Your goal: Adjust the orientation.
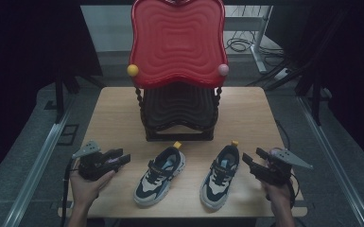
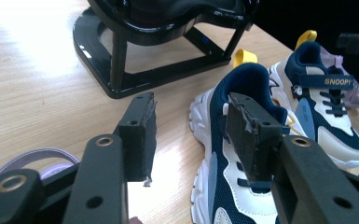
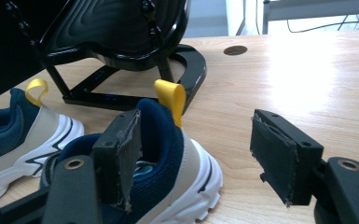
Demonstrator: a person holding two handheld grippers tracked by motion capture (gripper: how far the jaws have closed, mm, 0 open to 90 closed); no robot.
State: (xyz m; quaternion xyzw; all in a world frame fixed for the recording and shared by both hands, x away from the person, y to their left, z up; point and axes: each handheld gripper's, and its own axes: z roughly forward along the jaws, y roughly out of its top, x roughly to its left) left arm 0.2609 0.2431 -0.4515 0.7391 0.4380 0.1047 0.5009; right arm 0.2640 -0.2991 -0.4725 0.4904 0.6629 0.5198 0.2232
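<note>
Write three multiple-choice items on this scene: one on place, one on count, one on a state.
1. Where do the shoes stand?
A. On the red tray
B. On the table before the black stand
C. On the floor

2. How many shoes are there?
A. One
B. Two
C. Three

3. How is the right tool?
A. Open, holding nothing
B. Shut on a shoe
C. Shut on the stand

B: left shoe and right shoe rest on the table before the stand.
B: two show.
A: the right tool has bare pads.
</note>
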